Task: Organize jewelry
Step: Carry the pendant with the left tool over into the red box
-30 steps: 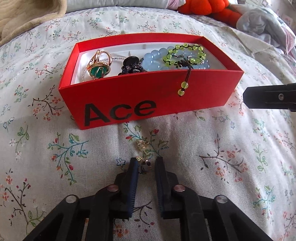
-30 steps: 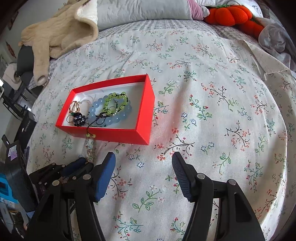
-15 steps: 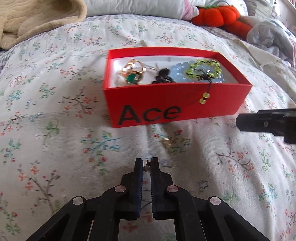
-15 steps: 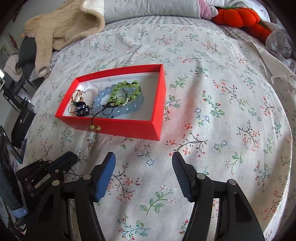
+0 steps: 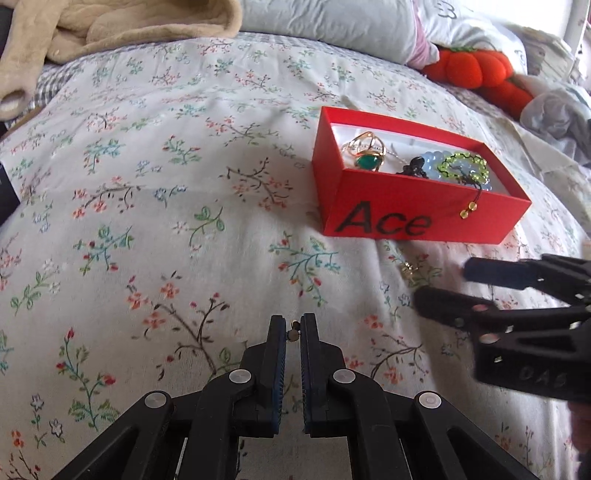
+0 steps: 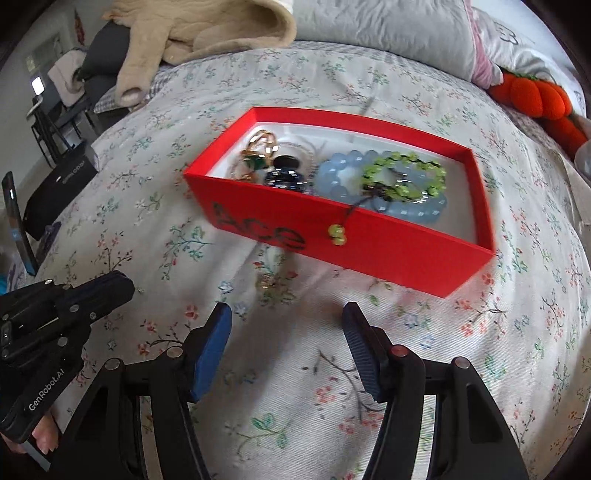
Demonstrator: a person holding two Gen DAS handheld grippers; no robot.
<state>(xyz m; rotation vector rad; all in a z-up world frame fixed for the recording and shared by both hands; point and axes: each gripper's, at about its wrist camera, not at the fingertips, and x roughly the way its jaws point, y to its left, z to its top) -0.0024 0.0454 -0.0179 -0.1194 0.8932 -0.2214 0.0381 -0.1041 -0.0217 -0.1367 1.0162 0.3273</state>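
Note:
A red box (image 5: 424, 221) (image 6: 369, 243) marked "Ace" sits on the floral bedspread. It holds a gold ring with a green stone (image 5: 365, 157), a dark piece (image 6: 284, 177), a blue bead bracelet (image 6: 343, 177) and a green bead bracelet (image 6: 402, 177) whose cord hangs over the front wall. My left gripper (image 5: 293, 325) is shut on a small gold earring (image 5: 294, 330), left of and in front of the box. A second small gold piece (image 5: 408, 269) (image 6: 266, 282) lies on the bedspread before the box. My right gripper (image 6: 286, 314) is open just short of it.
A beige blanket (image 5: 110, 33) and grey pillow (image 5: 332, 26) lie at the back. An orange plush pumpkin (image 5: 476, 70) sits back right. Dark objects (image 6: 59, 184) stand beside the bed on the left. The bedspread slopes away at its edges.
My left gripper closed on the small earring and drew back to the left, away from the box. My right gripper moved in towards the box and the gold piece lying before it.

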